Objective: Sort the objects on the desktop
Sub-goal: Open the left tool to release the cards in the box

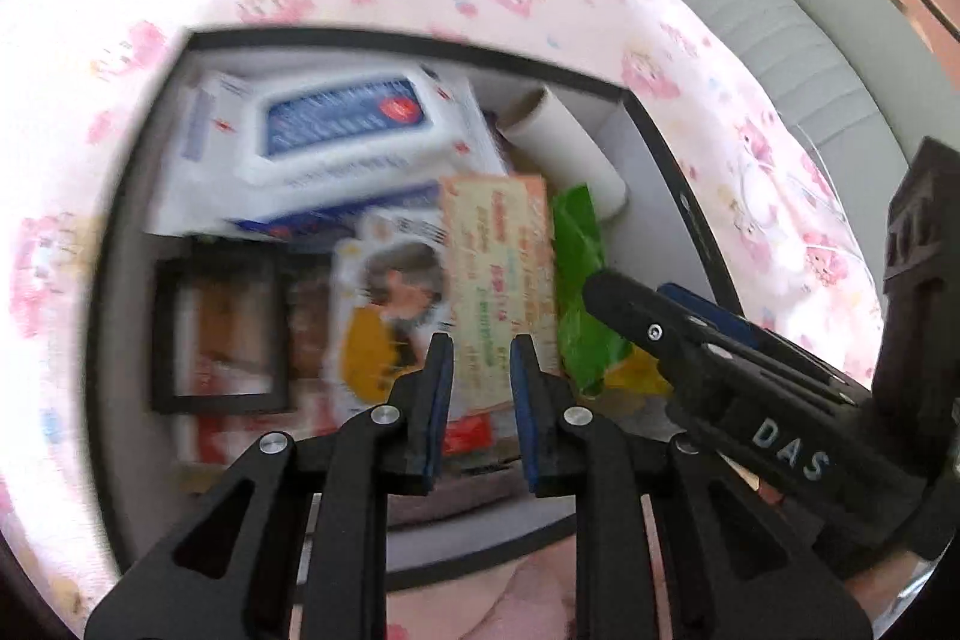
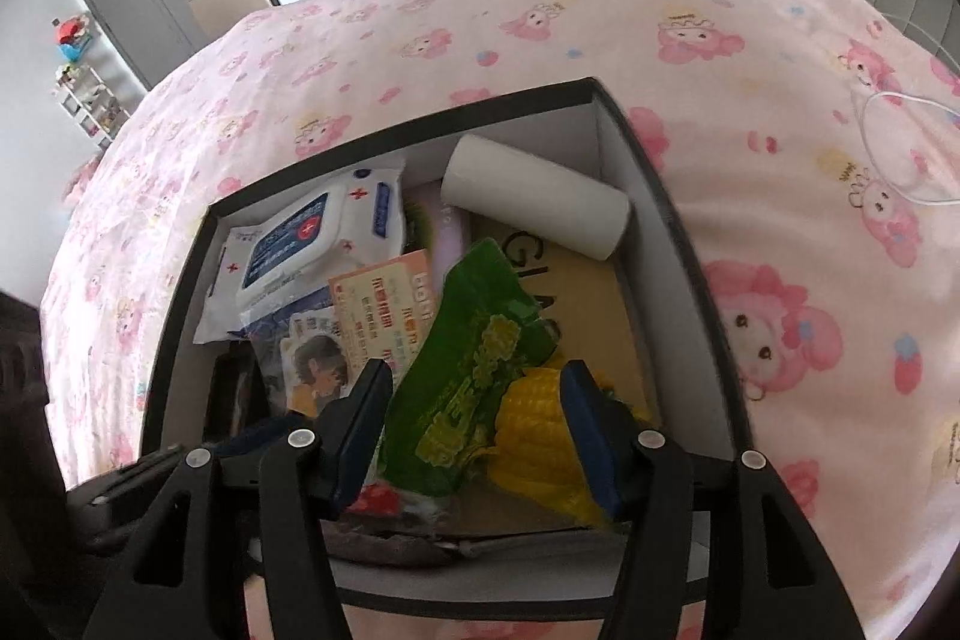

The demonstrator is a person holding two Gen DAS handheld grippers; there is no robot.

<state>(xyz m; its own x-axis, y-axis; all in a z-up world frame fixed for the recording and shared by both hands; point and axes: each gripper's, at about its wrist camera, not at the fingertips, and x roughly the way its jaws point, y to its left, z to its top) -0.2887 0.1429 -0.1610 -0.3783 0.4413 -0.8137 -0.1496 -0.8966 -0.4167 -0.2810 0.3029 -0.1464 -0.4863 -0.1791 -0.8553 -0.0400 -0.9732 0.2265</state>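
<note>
Box: black-rimmed white cardboard box (image 2: 606, 142) on the pink-printed bed, already holding the sorted items.
Left gripper (image 1: 480, 370): jaws a little apart, empty, over the orange printed card (image 1: 498, 268).
Corn packet: green and yellow plastic corn snack packet (image 2: 474, 370) lies in the box, long axis running away from the camera.
Right gripper (image 2: 474, 412): nearer hand; jaws wide, straddling the packet, seemingly not pressing.

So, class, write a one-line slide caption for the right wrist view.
Right gripper straddles a green corn snack packet inside a black-rimmed box of sorted items on a pink bedsheet.
</note>
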